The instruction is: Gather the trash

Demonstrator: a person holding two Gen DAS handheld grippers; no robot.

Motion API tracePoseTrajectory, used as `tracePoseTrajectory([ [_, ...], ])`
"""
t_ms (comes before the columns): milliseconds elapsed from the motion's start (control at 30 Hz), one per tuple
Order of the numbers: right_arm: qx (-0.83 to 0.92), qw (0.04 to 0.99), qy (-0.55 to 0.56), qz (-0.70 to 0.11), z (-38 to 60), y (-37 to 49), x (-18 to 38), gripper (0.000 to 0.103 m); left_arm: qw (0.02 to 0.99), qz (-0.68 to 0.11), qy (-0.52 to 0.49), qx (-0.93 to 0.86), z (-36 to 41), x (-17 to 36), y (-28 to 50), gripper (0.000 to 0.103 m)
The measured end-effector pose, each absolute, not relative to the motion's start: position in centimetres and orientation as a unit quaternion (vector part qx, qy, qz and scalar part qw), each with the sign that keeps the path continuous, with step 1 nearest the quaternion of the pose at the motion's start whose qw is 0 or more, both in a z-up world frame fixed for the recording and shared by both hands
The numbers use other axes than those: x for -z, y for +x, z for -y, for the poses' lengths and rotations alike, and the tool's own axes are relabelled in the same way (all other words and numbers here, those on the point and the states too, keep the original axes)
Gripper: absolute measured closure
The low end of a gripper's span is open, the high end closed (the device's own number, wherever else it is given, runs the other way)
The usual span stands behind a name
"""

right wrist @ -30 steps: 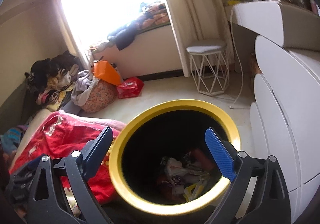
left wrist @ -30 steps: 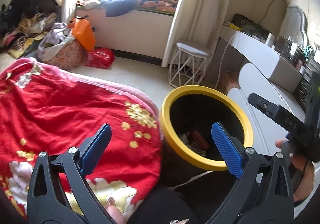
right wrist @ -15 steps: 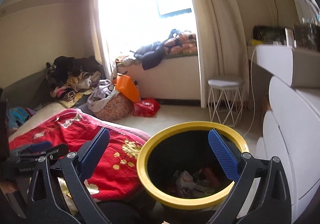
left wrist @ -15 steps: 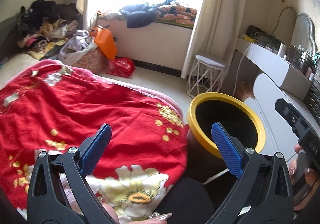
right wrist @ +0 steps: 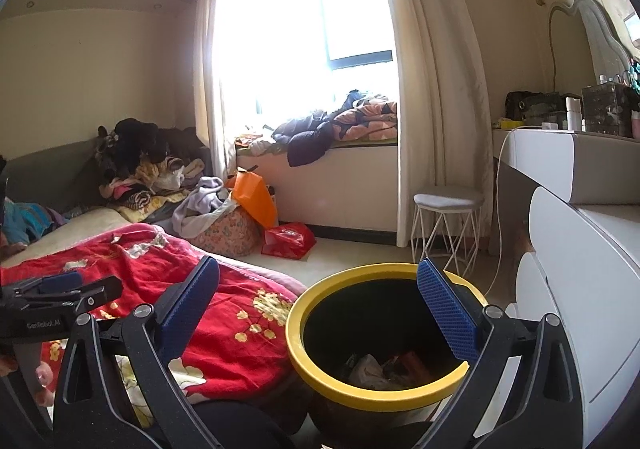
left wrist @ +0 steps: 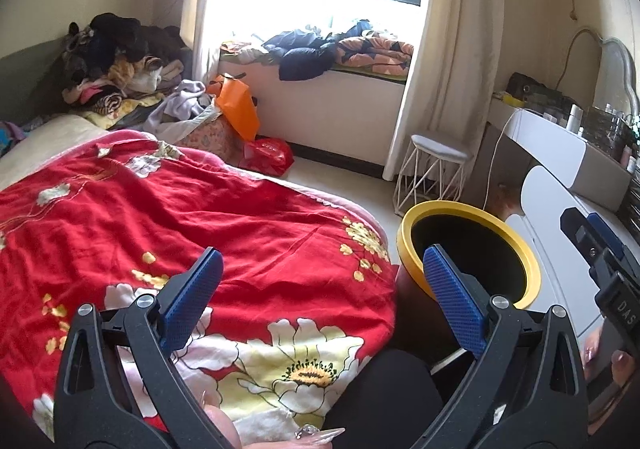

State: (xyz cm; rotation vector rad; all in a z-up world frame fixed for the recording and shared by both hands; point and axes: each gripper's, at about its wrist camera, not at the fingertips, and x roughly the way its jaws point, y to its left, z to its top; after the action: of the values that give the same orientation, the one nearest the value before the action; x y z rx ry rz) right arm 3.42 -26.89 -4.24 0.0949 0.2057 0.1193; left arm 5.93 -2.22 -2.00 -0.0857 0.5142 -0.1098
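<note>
A black bin with a yellow rim (left wrist: 412,227) (right wrist: 296,349) stands on the floor between the bed and the white cabinet. Crumpled trash (right wrist: 380,367) lies at its bottom. My left gripper (left wrist: 320,281) is open and empty, held over the red floral blanket (left wrist: 200,217) beside the bin. My right gripper (right wrist: 318,299) is open and empty, held above and just in front of the bin. The right gripper also shows at the right edge of the left wrist view (left wrist: 596,249), and the left gripper at the left edge of the right wrist view (right wrist: 60,293).
A white wire stool (right wrist: 446,225) stands past the bin by the curtain. White cabinets (right wrist: 576,289) line the right. A red bag (right wrist: 288,239), an orange bag (right wrist: 254,195) and clothes piles (right wrist: 160,173) lie on the floor by the window seat.
Both grippers have risen and tilted up away from the bin; the bin has dropped lower and to the right in both views. Both stay open and empty.
</note>
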Motion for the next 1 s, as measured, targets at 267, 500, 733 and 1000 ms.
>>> tracePoseTrajectory([
  [267, -0.058, 0.992, 0.05, -0.104, 26.94, 3.39, 4.53, 0.007, 0.966, -0.249, -0.037, 0.055, 2.44, 1.86, 5.69, 0.011],
  [500, -0.061, 0.991, 0.048, -0.104, 26.87, 3.46, 4.56, 0.007, 0.966, -0.249, -0.04, 0.052, 2.46, 1.8, 5.56, 0.011],
  [733, -0.061, 0.991, 0.048, -0.105, 26.79, 3.46, 4.58, 0.007, 0.966, -0.249, -0.038, 0.052, 2.45, 1.78, 5.54, 0.011],
  [1000, -0.06, 0.991, 0.048, -0.105, 26.77, 3.48, 4.54, 0.007, 0.966, -0.249, -0.039, 0.052, 2.45, 1.78, 5.55, 0.011],
])
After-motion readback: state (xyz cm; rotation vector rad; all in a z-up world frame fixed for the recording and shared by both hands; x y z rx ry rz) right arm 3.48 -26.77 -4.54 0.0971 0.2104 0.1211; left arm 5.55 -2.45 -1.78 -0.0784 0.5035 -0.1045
